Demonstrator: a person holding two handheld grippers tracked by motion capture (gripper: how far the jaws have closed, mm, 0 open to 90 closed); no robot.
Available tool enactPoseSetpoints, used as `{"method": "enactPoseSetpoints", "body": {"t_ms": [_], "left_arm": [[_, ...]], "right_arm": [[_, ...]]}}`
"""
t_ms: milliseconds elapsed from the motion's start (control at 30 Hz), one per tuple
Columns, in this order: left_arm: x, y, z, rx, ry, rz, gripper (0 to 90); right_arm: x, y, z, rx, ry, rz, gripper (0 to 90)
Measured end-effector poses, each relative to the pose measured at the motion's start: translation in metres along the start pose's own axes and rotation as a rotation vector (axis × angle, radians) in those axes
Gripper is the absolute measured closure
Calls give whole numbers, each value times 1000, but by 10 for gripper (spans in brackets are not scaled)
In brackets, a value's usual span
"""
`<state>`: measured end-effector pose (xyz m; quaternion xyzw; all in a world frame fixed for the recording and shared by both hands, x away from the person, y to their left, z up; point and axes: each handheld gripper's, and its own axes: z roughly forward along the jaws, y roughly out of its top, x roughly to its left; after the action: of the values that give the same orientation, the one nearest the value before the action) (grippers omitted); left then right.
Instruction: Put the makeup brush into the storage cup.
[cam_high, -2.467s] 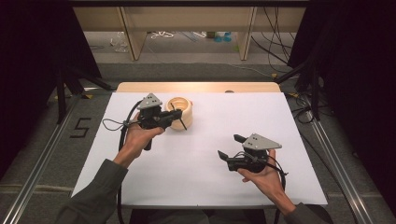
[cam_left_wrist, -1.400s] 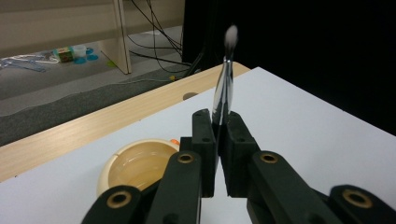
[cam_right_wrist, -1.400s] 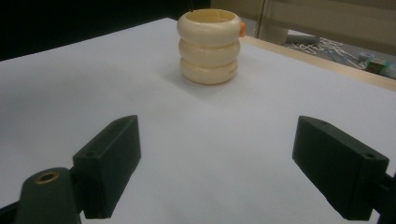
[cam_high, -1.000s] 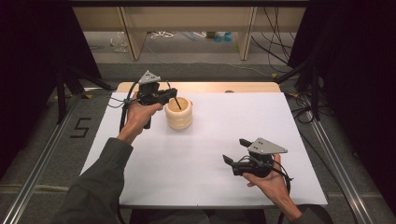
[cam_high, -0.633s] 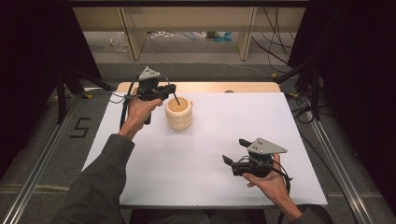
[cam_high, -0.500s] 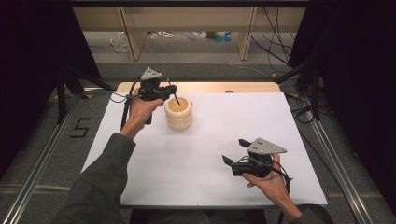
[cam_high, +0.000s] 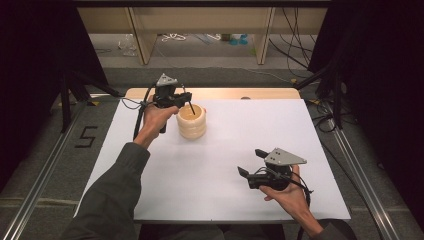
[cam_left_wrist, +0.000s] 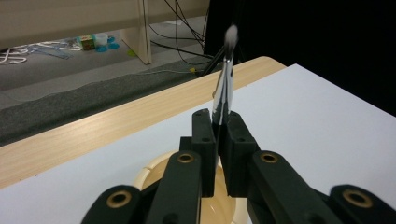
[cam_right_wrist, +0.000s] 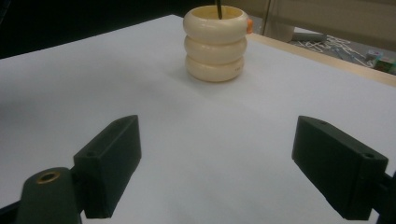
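Two grippers we see. Left gripper (cam_high: 181, 98) held above cream ringed pot (cam_high: 191, 121) at far left of white table (cam_high: 225, 165), jaws clamped on thin brush (cam_left_wrist: 224, 81), whose lower end dips into pot. Right gripper (cam_high: 248, 163) near front right, jaws wide apart, holding nothing, well apart from pot.

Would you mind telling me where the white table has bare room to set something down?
Most of the white table is bare: the middle between the cream ringed holder and the right gripper, and the far right half beyond that gripper. It is crowded only at the far left, where the left gripper holds a thin brush over the holder.
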<state>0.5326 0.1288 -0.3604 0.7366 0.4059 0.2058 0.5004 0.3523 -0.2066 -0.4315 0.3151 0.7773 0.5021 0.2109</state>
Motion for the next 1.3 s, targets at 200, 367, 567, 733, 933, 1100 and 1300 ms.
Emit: {"method": "enactPoseSetpoints", "body": {"t_ms": [200,367,567,733,933,1100,1300], "left_arm": [[-1,-4,5,15,1,3,847],[-1,-7,10,15,-4,-4,847],[1,-12,14,33,0,-9,847],[2,-16,17,46,2,-19,846],[2,-21,20,52,-10,-29,844],[3,-26,21,70,-17,-20,843],[3,-30,23,77,-33,-28,797]], "right_arm": [[0,0,0,0,2,2,166],[1,0,0,-1,4,2,166],[1,0,0,2,5,2,166],[1,0,2,-11,-1,1,166],[1,0,1,-5,4,1,166],[0,0,1,-1,9,1,166],[0,0,1,-4,15,3,167]]}}
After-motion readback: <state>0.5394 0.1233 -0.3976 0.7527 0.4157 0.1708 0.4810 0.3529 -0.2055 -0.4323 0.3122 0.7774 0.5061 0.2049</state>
